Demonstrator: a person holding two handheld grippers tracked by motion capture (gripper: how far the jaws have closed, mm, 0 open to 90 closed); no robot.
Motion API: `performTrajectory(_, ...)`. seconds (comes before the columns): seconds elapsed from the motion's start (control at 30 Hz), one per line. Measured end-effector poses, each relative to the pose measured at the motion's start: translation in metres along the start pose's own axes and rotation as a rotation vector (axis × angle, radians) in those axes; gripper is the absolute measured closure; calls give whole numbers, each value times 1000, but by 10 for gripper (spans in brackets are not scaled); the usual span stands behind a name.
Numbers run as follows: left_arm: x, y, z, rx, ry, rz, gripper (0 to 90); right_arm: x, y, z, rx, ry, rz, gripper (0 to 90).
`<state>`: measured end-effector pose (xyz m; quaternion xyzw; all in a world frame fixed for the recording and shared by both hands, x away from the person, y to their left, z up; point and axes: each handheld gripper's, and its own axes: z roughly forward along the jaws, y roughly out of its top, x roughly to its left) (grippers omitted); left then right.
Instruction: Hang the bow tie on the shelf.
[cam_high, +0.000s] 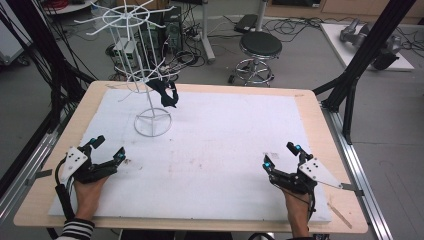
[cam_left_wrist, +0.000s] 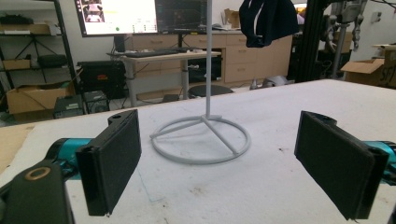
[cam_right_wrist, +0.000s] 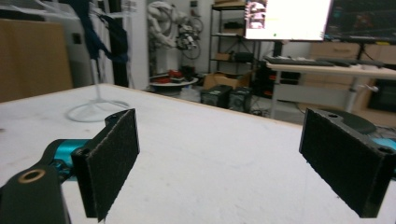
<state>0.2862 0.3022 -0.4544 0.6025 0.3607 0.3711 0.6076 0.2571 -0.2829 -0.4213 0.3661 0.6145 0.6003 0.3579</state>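
The left gripper (cam_high: 109, 148) is resting at the near left of the bench (cam_high: 310, 107), its fingers (cam_left_wrist: 109, 161) standing wide apart with nothing between them; the hand (cam_high: 89, 194) holding it is coming in from the bottom edge with a striped sleeve (cam_high: 77, 229) showing at the wrist; the right gripper (cam_high: 281, 155) is sitting at the near right, its fingers (cam_right_wrist: 112, 161) likewise spread wide and holding nothing, with a grey three-cornered plate on top of it.

A white sheet (cam_high: 225, 150) is covering most of the bench, leaving a wooden border showing around it; a white wire rack (cam_high: 145, 75) is standing upright on the sheet toward the far left, its ring base (cam_left_wrist: 201, 140) lying flat and a thin pole (cam_left_wrist: 208, 56) rising from the middle of that ring; spokes are fanning out from the pole at two levels.

A dark cloth (cam_high: 165, 93) is hanging from one of the lower spokes, on the rack's right side, clear of the sheet; in the left gripper view it (cam_left_wrist: 267, 21) is dangling at the top, above and right of the ring base; both grippers are well apart from the rack and from each other.

Beyond the bench a black stool (cam_high: 260, 47) is standing on the floor among loose cables.
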Motion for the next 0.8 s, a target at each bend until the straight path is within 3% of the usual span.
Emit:
performTrajectory(0.13,-2,0,-1,0,-3,5,151,-2,-17,6,-25,-37,52,112)
performTrajectory(0.2,-3,0,-2,-2,-2,3,151,0,-21,8,7,-40,10,112)
performTrajectory(0.33,-4,0,-3,-4,-1,2,151,2,-31,9,39,-32,1,112)
performTrajectory(0.67,-3,0,-2,2,-1,0,151,4,-32,7,23,-28,-23,112)
performTrajectory(0.8,-3,0,-2,2,0,-5,151,3,-32,7,23,-29,-11,112)
